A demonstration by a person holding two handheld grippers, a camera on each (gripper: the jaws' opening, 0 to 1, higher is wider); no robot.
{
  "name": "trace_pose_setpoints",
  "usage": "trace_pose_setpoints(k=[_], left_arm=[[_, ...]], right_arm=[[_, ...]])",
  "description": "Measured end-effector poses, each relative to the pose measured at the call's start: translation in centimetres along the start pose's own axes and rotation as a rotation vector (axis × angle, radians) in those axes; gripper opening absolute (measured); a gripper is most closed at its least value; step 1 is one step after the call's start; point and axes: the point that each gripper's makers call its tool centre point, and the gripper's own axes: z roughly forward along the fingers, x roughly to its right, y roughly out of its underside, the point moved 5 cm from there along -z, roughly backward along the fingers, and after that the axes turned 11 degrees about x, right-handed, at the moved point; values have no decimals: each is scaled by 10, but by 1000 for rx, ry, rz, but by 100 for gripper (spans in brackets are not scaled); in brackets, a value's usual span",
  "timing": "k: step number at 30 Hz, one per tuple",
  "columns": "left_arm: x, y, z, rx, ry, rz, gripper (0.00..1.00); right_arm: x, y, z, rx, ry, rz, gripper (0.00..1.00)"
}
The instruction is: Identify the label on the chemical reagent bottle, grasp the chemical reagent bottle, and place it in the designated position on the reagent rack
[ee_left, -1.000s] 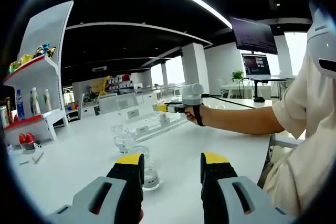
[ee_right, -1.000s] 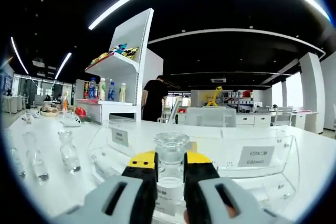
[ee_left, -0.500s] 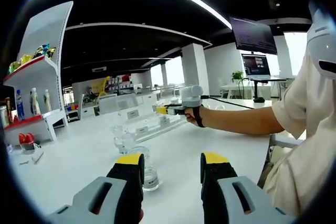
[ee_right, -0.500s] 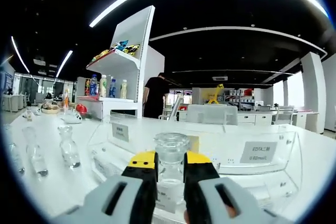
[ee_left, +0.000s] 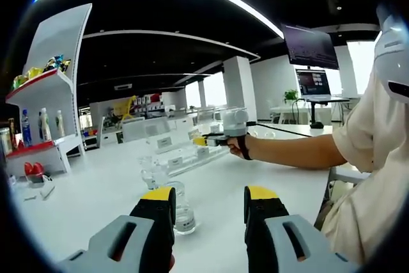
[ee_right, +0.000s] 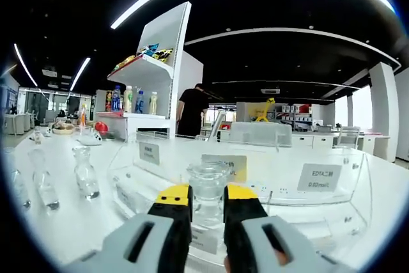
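My right tongs (ee_right: 200, 203) grip a glass bottle (ee_right: 208, 187) over the clear rack (ee_right: 319, 212); my left tongs (ee_left: 209, 201) hang released, another bottle (ee_left: 181, 208) near them.

The right gripper (ee_right: 200, 204), clamped on the clear glass stoppered reagent bottle (ee_right: 208, 187), has carried it forward over the front wall of the clear acrylic reagent rack (ee_right: 300, 212). A yellowish label card (ee_right: 225, 167) on the rack, earlier hidden behind the bottle, now shows above its stopper. In the left gripper view, the right gripper (ee_left: 211, 139) sits slightly further along the rack (ee_left: 182, 155).
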Motion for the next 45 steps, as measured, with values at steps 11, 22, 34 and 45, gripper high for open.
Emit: trace_pose_setpoints(k=[11,22,34,45], left_arm=[[2,-3,-1,8,2,6,43],[2,-3,0,8,0,6,43],[2,-4,0,8,2,8,43],[2,-5,-1,14,3,8,43]], right_arm=[[0,3,-5,-23,0,-8,18],[-2,7,-8,-40,3,-1,18],[-2,8,-9,-50,13,27,18],[1,8,-7,-65,1,15,20]])
